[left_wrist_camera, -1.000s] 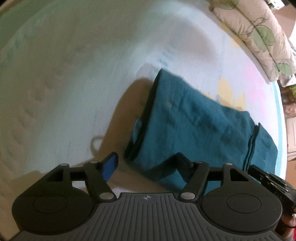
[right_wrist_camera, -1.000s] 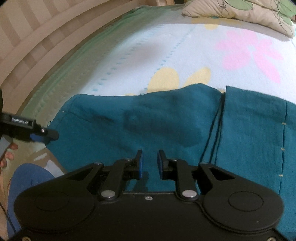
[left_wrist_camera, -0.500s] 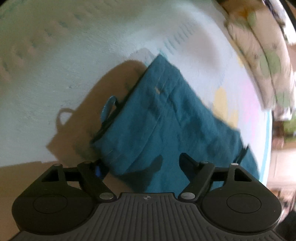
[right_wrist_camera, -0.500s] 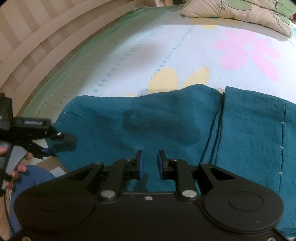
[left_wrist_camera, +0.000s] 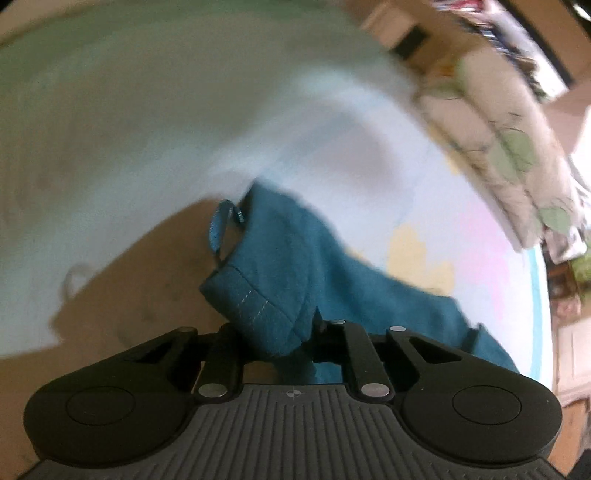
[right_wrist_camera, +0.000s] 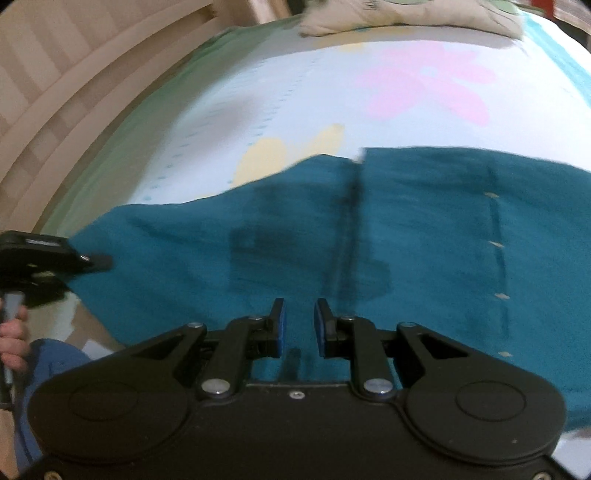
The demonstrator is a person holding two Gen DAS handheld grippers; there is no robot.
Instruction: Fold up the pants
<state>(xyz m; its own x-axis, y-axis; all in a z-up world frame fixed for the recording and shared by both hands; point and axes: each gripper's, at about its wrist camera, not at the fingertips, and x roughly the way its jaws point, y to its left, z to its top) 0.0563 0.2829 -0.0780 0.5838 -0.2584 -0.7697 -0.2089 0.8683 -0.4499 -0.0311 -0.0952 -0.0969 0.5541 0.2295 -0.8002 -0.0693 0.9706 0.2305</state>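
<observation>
— What's the left gripper [left_wrist_camera: 271, 341] doing down there by your side?

— It's gripping a hemmed corner of the teal pants [right_wrist_camera: 369, 236]; the cloth is bunching up between its jaws, which are clenching on it, and that corner is sitting lifted off the bed [right_wrist_camera: 332, 96]. A little fabric loop [left_wrist_camera: 218, 229] is dangling just beyond it.

— And the right gripper [right_wrist_camera: 297, 326]?

— It's hovering low over the middle of the pants, jaws standing apart with nothing between them, only teal cloth beneath.

— So where's the rest of the garment lying?

— It's spreading flat across the flowered bed sheet, its long axis running side to side in front of the right gripper, from the left gripper's corner away towards the right. A dark fold line is crossing it just ahead of the right jaws.

— Which one's better placed for the fold?

— The left, I'd say; it's already holding the end, so that end would be travelling rightwards along the length. Further off, a leaf-print pillow [right_wrist_camera: 406, 16] is lying at the head of the bed.
</observation>
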